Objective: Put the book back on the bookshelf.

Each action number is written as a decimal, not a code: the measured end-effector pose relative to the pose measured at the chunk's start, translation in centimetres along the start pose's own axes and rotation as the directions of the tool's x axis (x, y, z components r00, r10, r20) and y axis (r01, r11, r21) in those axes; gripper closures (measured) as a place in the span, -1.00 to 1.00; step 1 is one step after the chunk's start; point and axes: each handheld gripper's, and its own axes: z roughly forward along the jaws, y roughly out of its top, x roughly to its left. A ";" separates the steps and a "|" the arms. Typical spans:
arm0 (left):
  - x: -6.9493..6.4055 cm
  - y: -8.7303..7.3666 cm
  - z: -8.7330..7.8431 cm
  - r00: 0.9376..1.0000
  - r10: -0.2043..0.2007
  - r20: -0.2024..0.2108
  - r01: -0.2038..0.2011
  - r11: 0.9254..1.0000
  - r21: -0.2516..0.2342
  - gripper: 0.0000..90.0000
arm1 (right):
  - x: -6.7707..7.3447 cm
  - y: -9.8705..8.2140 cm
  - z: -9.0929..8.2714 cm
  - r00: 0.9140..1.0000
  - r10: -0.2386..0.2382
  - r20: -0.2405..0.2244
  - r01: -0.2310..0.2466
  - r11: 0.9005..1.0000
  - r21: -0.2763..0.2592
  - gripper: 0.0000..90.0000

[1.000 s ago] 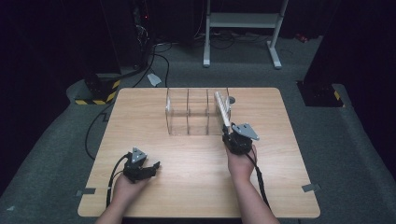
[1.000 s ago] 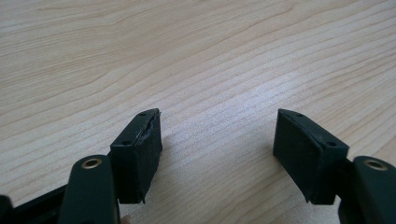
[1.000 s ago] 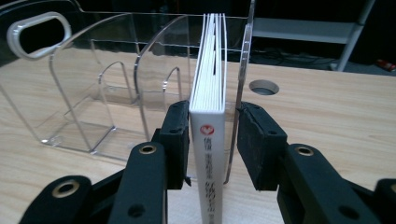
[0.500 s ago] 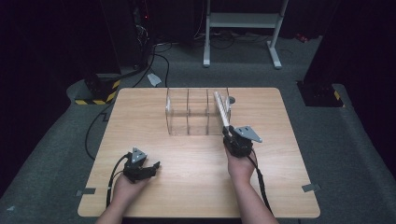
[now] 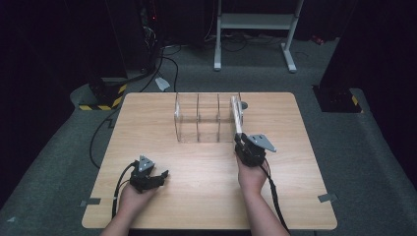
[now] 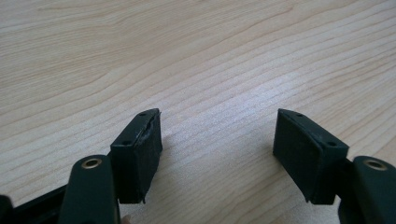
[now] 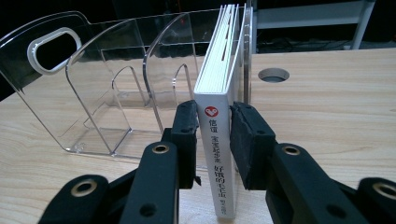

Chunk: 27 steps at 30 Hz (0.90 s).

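Right gripper (image 7: 212, 140): jaws just been closing, now clamped on white book (image 7: 219, 135) at spine, pads pressing both covers.
Book: upright, in rightmost compartment of clear acrylic rack (image 7: 93, 93), spine end projecting from rack's open front.
Rack: standing on wooden table (image 5: 206, 196), toward far edge.
Left gripper (image 6: 217, 149): jaws wide apart, nothing between, resting low over bare tabletop, well apart from rack.

Right hand-held gripper (image 7: 212, 140) jaws just closed further, pads pressing white book (image 7: 219, 140) spine
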 end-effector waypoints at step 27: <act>0.0 0.0 0.0 1.000 -0.005 0.001 0.005 1.000 0.001 -0.27 | -0.9 0.2 -1.4 0.993 -0.118 -0.028 0.118 0.993 0.000 0.59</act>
